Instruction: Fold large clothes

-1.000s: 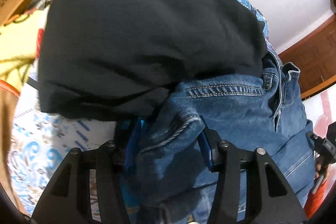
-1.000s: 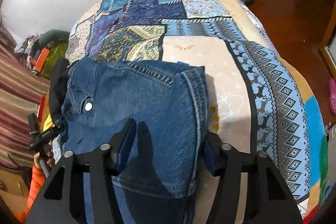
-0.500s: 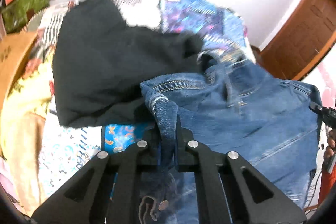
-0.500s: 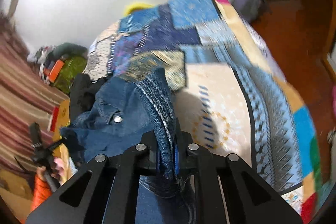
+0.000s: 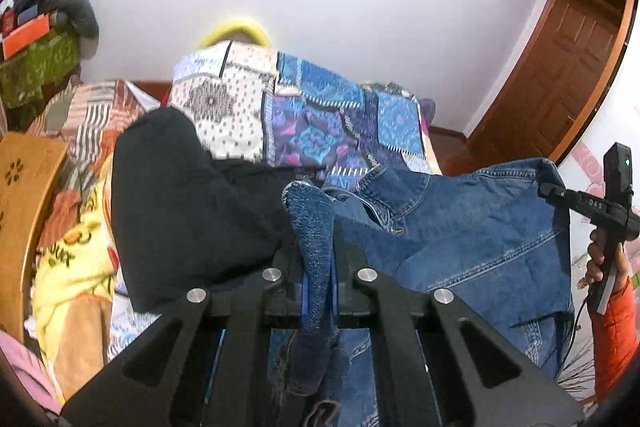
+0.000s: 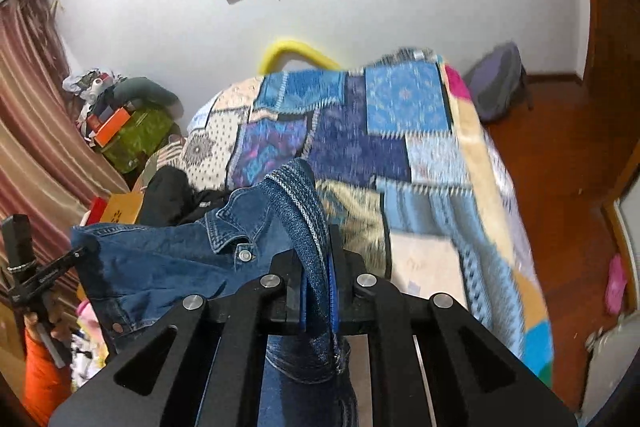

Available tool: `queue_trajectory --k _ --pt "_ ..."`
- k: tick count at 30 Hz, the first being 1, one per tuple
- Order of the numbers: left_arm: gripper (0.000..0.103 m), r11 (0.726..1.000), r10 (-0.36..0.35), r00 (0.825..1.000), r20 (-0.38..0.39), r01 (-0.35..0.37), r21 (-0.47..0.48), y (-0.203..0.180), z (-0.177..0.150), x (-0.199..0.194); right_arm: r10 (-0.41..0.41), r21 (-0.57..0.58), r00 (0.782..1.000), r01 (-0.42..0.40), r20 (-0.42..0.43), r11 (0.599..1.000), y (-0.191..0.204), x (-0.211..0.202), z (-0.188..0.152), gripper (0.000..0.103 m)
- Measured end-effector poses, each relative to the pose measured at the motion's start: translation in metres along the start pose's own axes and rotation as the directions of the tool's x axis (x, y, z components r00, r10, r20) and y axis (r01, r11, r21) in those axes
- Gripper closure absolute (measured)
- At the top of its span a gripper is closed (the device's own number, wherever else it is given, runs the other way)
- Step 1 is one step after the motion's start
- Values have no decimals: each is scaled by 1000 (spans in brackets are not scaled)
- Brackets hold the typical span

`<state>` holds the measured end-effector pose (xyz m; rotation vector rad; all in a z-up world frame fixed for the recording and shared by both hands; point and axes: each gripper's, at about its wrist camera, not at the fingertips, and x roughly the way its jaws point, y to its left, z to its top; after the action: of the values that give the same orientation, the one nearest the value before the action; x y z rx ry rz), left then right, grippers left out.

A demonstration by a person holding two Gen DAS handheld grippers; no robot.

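Note:
A blue denim jacket (image 5: 472, 227) hangs stretched in the air between my two grippers, above the patchwork bed cover (image 5: 320, 123). My left gripper (image 5: 319, 267) is shut on one denim edge. My right gripper (image 6: 316, 267) is shut on the other edge; the jacket's collar and a metal button (image 6: 245, 255) show to its left. In the left wrist view the right gripper (image 5: 560, 193) pinches the jacket's far corner. A black garment (image 5: 188, 211) lies on the bed below the left gripper.
The patchwork bed cover (image 6: 420, 155) spreads ahead and to the right. A yellow patterned blanket (image 5: 72, 267) and a wooden board (image 5: 24, 195) lie left. A wooden door (image 5: 568, 67) and wood floor (image 6: 568, 187) are right. A cluttered green box (image 6: 136, 135) stands by the curtain.
Both grippers have shut on the jacket's edges and lifted it off the bed. The views have tilted up, so the wall and screen show.

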<state>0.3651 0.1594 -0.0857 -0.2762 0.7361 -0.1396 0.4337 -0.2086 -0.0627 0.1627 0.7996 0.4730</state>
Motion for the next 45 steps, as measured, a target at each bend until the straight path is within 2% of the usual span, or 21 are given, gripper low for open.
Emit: queue_trajectory --k 3,7,9,12,16,18,22,24,30,33,36,38,40,42,44,45 --pt "97 998 17 997 69 -21 55 -10 0 0 -4 -2 1000 4 31 1000 -7 2 7 96" --pt "97 991 57 993 102 -69 115 -15 0 19 -52 27 998 52 24 998 -33 20 1 96" --pt "97 990 88 994 71 -95 108 -7 0 40 -79 51 997 79 -6 996 -47 32 -4 96" --pt "97 987 155 988 7 -155 35 21 0 73 -129 96 988 136 -81 986 -78 59 -17 96" --pt "96 984 135 987 -93 -144 -108 70 -10 112 -114 169 982 139 -153 976 -112 86 -33 96" --pt "96 981 149 981 -120 -162 -105 75 -17 126 -122 162 977 151 -174 975 -116 95 -38 96" --pt "96 976 211 971 -114 -216 -38 64 -26 136 -184 83 964 203 -191 976 -106 106 -45 95" --pt "96 969 247 963 -112 -247 11 57 -26 135 -200 59 962 214 -185 975 -102 103 -45 91" --pt "92 950 308 943 -125 -299 87 43 -28 114 -230 49 959 241 -164 969 -91 72 -47 90" --pt "92 951 307 944 -121 -300 73 42 -29 95 -228 43 961 238 -158 970 -83 55 -49 86" --pt "91 957 288 951 -109 -284 51 40 -29 76 -191 39 972 198 -134 979 -72 32 -51 85" --pt "87 957 287 953 -97 -283 57 36 -29 59 -185 20 977 188 -108 982 -62 13 -52 84" --pt "85 955 292 953 -84 -287 72 30 -29 45 -187 -18 979 186 -85 982 -49 -4 -53 78" --pt "77 953 298 952 -67 -293 77 26 -30 29 -187 -67 981 184 -48 981 -33 -26 -55 53" --pt "56 953 298 953 -50 -294 68 23 -33 11 -190 -113 982 190 7 975 -17 -45 -60 44" --pt "50 952 302 952 -40 -300 60 21 -36 0 -186 -143 982 189 34 971 -8 -55 -63 44"
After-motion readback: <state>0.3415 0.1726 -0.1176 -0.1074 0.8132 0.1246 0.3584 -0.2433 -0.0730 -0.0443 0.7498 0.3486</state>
